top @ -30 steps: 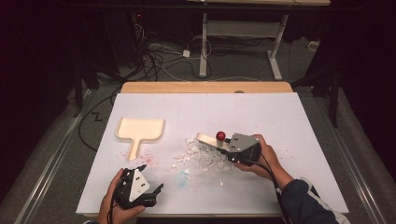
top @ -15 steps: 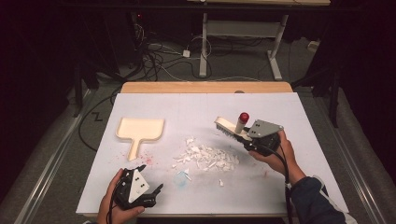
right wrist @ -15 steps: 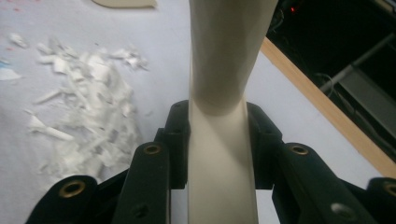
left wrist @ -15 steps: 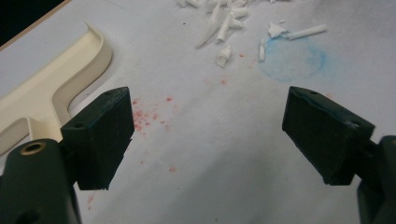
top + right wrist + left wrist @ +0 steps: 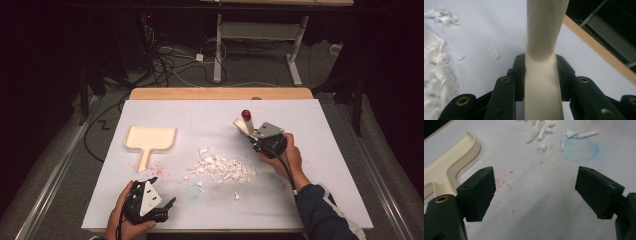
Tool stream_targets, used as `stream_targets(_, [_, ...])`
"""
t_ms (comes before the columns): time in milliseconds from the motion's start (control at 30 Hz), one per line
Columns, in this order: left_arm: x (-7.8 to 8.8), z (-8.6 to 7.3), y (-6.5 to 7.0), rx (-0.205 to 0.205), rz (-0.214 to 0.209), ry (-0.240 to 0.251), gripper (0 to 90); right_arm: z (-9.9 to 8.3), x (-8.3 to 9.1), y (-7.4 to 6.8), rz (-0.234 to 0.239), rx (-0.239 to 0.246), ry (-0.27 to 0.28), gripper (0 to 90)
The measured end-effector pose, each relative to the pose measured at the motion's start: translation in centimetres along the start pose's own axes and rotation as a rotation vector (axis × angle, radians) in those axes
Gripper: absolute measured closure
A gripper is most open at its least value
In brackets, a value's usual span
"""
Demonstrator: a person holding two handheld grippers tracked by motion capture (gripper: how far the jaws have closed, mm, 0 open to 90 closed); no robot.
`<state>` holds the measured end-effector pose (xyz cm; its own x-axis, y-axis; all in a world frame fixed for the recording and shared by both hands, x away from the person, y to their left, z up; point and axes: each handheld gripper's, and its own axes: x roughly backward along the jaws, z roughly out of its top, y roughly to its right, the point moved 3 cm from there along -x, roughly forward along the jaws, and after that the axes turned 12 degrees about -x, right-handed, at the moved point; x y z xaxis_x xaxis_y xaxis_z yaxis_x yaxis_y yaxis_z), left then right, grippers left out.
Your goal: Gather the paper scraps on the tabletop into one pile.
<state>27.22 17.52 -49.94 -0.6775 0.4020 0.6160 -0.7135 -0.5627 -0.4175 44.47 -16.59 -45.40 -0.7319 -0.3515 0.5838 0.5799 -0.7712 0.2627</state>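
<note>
The table (image 5: 330,125) and the dustpan (image 5: 150,138) at its left sit exactly where they did a second ago, and the pile of white scraps (image 5: 220,169) in the middle looks much the same. What has changed is your right gripper (image 5: 255,134). It was down at the pile's far edge and now stands off to the right and farther away, clear of the scraps, clamped on the cream handle (image 5: 544,82) of a tool with a red end (image 5: 246,114).

I read that as a sweeping stroke finished or broken off (the scraps are no nearer the dustpan). Your left gripper (image 5: 164,191) has not moved from the near left edge. Its jaws stand wide apart with nothing between them, so nobody is steadying the dustpan yet.

Hard to make out:
- The tool's working end: the right gripper view cuts it off at the top, and the high view shows it too small to tell brush from scraper.
- Whether the tool touches the table.
- What the red specks (image 5: 504,181) and the blue smudge (image 5: 580,150) are.
</note>
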Motion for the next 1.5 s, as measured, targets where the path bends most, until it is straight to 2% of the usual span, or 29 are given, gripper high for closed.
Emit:
stream_targets(33, [0.0,0.0,0.0,-0.001,-0.001,-0.002,15.9,0.1,-0.3,-0.6,0.009,0.016,-0.004,67.7])
stream_targets(67, [0.0,0.0,0.0,-0.002,-0.002,-0.002,15.9,0.1,-0.3,-0.6,0.009,0.016,-0.004,67.7])
stream_targets(100, [0.0,0.0,0.0,-0.003,-0.003,-0.001,15.9,0.2,-0.8,-1.8,0.029,0.054,-0.015,67.6])
stream_targets(133, [0.1,-0.1,0.0,-0.003,-0.002,-0.001,15.9,0.2,-0.8,-1.8,0.029,0.054,-0.015,67.6])
stream_targets(167, [0.1,-0.1,0.1,-0.002,-0.001,0.0,15.9,0.3,-0.9,-2.6,0.062,0.066,-0.001,67.5])
stream_targets(233, [0.2,-0.1,0.0,-0.001,-0.002,0.0,15.9,0.4,-0.6,-3.1,0.137,0.06,0.024,67.5])
stream_targets(267, [0.2,-0.1,0.0,0.0,-0.002,-0.001,15.9,0.4,-0.6,-3.1,0.137,0.06,0.024,67.5])
stream_targets(300, [0.2,-0.1,0.0,-0.001,-0.002,-0.002,15.9,0.6,-0.2,-3.7,0.191,0.065,0.029,67.5])
stream_targets(333, [0.2,-0.1,0.1,-0.002,-0.003,-0.002,15.9,0.6,0.1,-4.0,0.22,0.076,0.035,67.5])
stream_targets(367, [0.2,-0.1,0.1,-0.004,-0.005,-0.002,15.9,0.6,0.1,-4.0,0.22,0.076,0.035,67.5])
stream_targets(400, [0.2,-0.1,0.1,-0.005,-0.006,-0.002,15.9,0.6,0.4,-4.3,0.246,0.079,0.04,67.5])
stream_targets(433, [0.2,-0.1,0.1,-0.007,-0.006,-0.003,15.9,0.6,1.0,-4.9,0.317,0.104,0.045,67.4])
stream_targets(467, [0.2,-0.1,0.1,-0.008,-0.007,-0.002,15.9,0.5,1.3,-5.2,0.34,0.127,0.04,67.4])
stream_targets(500, [0.2,-0.1,0.1,-0.008,-0.007,-0.002,15.9,0.5,1.3,-5.2,0.34,0.127,0.04,67.4])
stream_targets(567, [0.2,-0.1,0.1,-0.009,-0.008,-0.003,16.0,0.3,1.9,-5.7,0.376,0.158,0.037,67.4])
stream_targets(667, [0.2,0.0,0.2,-0.009,-0.007,0.0,15.9,0.4,3.1,-5.9,0.403,0.176,0.048,67.7])
stream_targets(767, [0.3,0.0,0.2,-0.008,-0.007,0.002,16.0,0.9,4.0,-5.2,0.377,0.163,0.075,67.8])
stream_targets(833, [0.2,0.0,0.2,-0.008,-0.008,0.0,15.9,1.5,4.3,-4.3,0.329,0.151,0.102,67.8])
stream_targets(900, [0.2,-0.1,0.2,-0.007,-0.011,0.002,15.9,2.1,4.3,-3.1,0.316,0.109,0.116,67.8])
stream_targets(933, [0.2,-0.1,0.2,-0.009,-0.012,0.0,15.9,2.7,4.0,-1.8,0.285,0.08,0.14,67.8])
stream_targets(967, [0.1,-0.1,0.1,-0.012,-0.013,-0.001,15.9,2.7,4.0,-1.8,0.285,0.08,0.14,67.8])
stream_targets(1067, [0.2,-0.1,0.0,-0.006,-0.015,0.0,15.9,3.4,2.7,-0.1,0.248,0.032,0.133,67.8])
stream_targets(1133, [0.1,-0.1,0.0,-0.009,-0.017,-0.005,15.9,3.6,1.6,0.8,0.201,0.016,0.119,67.8])
stream_targets(1233, [0.1,-0.1,0.0,-0.011,-0.025,-0.006,15.9,3.6,-0.2,1.6,0.118,0.025,0.091,67.8])
stream_targets(1333, [0.1,-0.2,0.1,-0.012,-0.028,-0.007,15.9,3.3,-1.8,1.6,0.064,0.053,0.067,67.8])
stream_targets(1367, [0.1,-0.2,0.1,-0.009,-0.027,-0.005,15.9,3.2,-2.3,1.5,0.058,0.069,0.052,67.8])
stream_targets(1400, [0.1,-0.2,0.1,-0.009,-0.029,-0.006,16.0,2.8,-3.0,0.9,0.081,0.089,0.027,67.8])
stream_targets(1433, [0.1,-0.3,0.1,-0.009,-0.03,-0.006,15.9,2.7,-3.1,0.5,0.113,0.087,0.028,67.8])
stream_targets(1500, [0.1,-0.3,0.1,-0.008,-0.031,-0.006,15.9,2.6,-3.1,0.0,0.132,0.091,0.024,67.8])
